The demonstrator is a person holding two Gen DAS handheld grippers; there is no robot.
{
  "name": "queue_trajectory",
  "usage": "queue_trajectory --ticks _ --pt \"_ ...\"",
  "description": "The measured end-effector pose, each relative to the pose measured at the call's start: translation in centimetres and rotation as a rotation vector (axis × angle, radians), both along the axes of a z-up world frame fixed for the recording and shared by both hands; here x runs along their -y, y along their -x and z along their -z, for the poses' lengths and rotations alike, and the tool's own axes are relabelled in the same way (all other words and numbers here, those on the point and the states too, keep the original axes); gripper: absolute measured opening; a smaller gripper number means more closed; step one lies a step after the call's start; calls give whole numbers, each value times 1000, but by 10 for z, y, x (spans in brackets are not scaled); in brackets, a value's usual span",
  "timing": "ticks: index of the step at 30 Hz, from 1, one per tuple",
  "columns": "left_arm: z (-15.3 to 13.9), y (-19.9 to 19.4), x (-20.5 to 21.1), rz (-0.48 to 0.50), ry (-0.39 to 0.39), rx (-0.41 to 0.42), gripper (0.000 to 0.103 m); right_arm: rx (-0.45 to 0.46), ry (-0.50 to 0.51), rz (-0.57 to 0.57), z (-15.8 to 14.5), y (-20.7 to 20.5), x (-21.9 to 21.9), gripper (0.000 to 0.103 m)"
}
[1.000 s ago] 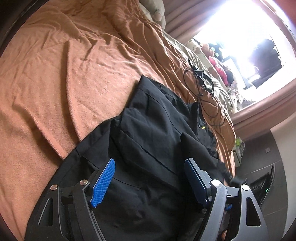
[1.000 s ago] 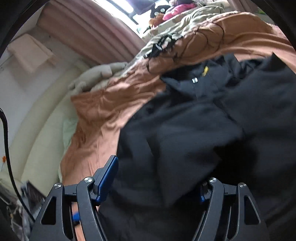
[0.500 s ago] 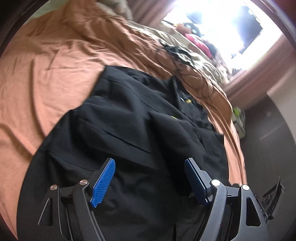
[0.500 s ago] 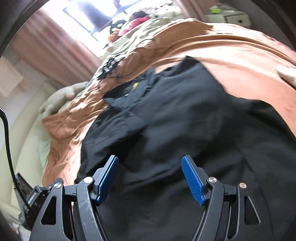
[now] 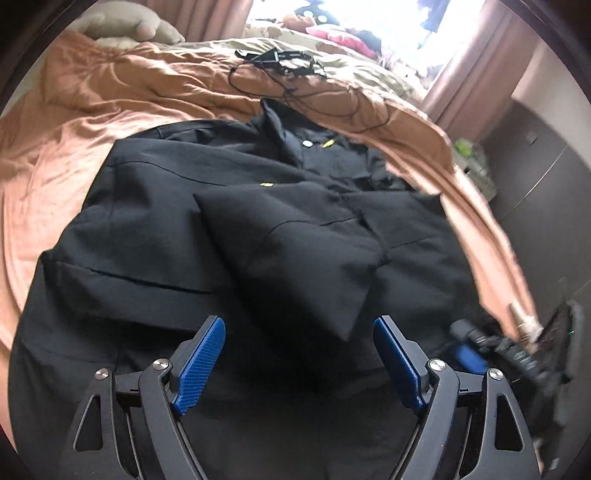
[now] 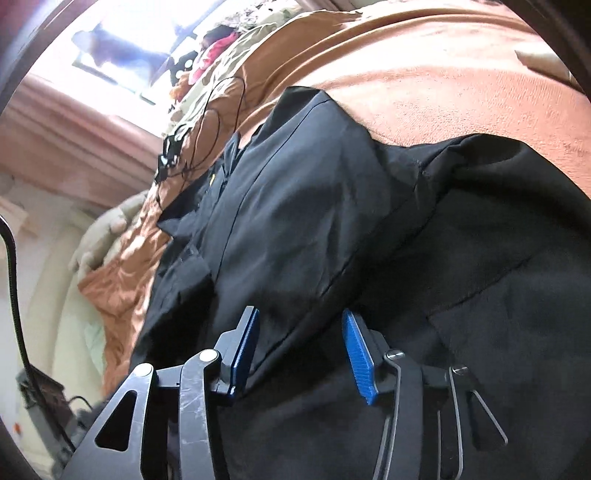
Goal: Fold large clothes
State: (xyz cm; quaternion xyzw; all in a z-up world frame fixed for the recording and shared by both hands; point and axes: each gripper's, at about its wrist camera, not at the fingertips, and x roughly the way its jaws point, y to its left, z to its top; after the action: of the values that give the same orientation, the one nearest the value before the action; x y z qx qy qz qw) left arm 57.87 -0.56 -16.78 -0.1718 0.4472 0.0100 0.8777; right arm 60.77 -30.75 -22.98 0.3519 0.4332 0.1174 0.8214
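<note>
A large black jacket [image 5: 236,206] lies spread on the orange blanket [image 5: 55,173], one sleeve folded across its front, collar toward the window. My left gripper [image 5: 299,326] hovers over the lower part of the jacket. Its jaws are opening, and no cloth sits between the blue pads [image 5: 201,363]. In the right wrist view the same jacket [image 6: 303,206] fills the middle. My right gripper [image 6: 300,315] is low over it, jaws closing, with a fold of black cloth between the pads; they do not press on it. The right gripper [image 5: 471,354] also shows, blurred, at the jacket's right edge.
A tangle of black cables [image 5: 291,62] lies on the blanket beyond the collar. A beige plush toy [image 5: 129,29] sits at the far left, near a bright window with pink curtains [image 5: 476,77]. A dark cabinet [image 5: 535,192] stands beside the bed's right edge.
Both grippers swept sideways over the jacket and rolled. The right gripper's jaws have narrowed from wide open. The left jaws stand slightly wider.
</note>
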Motion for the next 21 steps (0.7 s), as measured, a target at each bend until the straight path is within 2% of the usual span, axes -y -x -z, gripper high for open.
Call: queue_trajectory --ticks 2,4,6,9,13,17,21 --pt "10 -3 -6 -21 -25 -32 83 -2 -17 18 4 -5 5 36" --pt "18 -2 -20 -58 -18 -59 83 -3 -45 31 11 -8 10 11" --pt "20 4 -38 -97 13 -50 83 4 -102 40 19 -8 16 5" --pt "21 10 -51 -91 47 -35 83 35 -124 54 15 -6 18 3" --pt "20 14 -49 -101 30 -26 83 62 -125 86 8 -2 22 3" --pt "17 4 -47 -128 72 12 83 96 -127 153 2 5 36 2" --pt "22 -12 -22 -66 29 23 82 106 -122 233 0 8 55 2"
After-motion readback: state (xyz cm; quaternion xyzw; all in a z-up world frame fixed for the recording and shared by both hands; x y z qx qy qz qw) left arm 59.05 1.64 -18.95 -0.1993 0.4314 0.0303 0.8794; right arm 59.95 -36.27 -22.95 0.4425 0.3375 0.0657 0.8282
